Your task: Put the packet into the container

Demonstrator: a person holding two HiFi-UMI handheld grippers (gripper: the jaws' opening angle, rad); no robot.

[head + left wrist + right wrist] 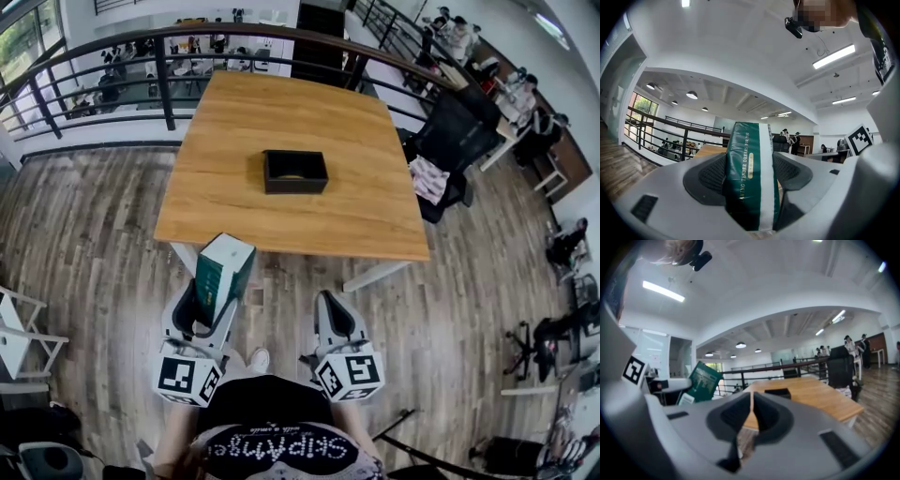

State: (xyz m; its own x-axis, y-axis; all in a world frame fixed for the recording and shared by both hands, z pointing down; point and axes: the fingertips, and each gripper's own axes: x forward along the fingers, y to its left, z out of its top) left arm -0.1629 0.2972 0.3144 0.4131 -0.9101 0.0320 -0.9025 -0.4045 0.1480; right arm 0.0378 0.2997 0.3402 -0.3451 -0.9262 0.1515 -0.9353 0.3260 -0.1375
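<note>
- The packet [225, 270], green with a white band, is gripped by the left claw [214, 298] at its lower part. It is held upright with a slight tilt, off the surface [281, 103] and above the wooden floor at the near edge.
- In the left gripper view the packet [750, 173] is seen pinched edge-on between both pads, so this claw is clenched on it.
- The right claw [328, 302] is closed on nothing; in its own view the jaws [751, 413] are pressed together with only a thin slit left between them.
- The container [295, 186], a black open box, is set near the middle of the surface, at about 1 o'clock from the packet and well apart from it.
- A faint yellowish patch is seen inside the container; what it is cannot be told.
- Since most of the packet stands above the grip, it could probably swing or slip in the pads during the reach.
- The packet looks large against the opening, so a corner could be caught on the rim.
- A light container might be pushed along the surface, as nothing steadies it.
</note>
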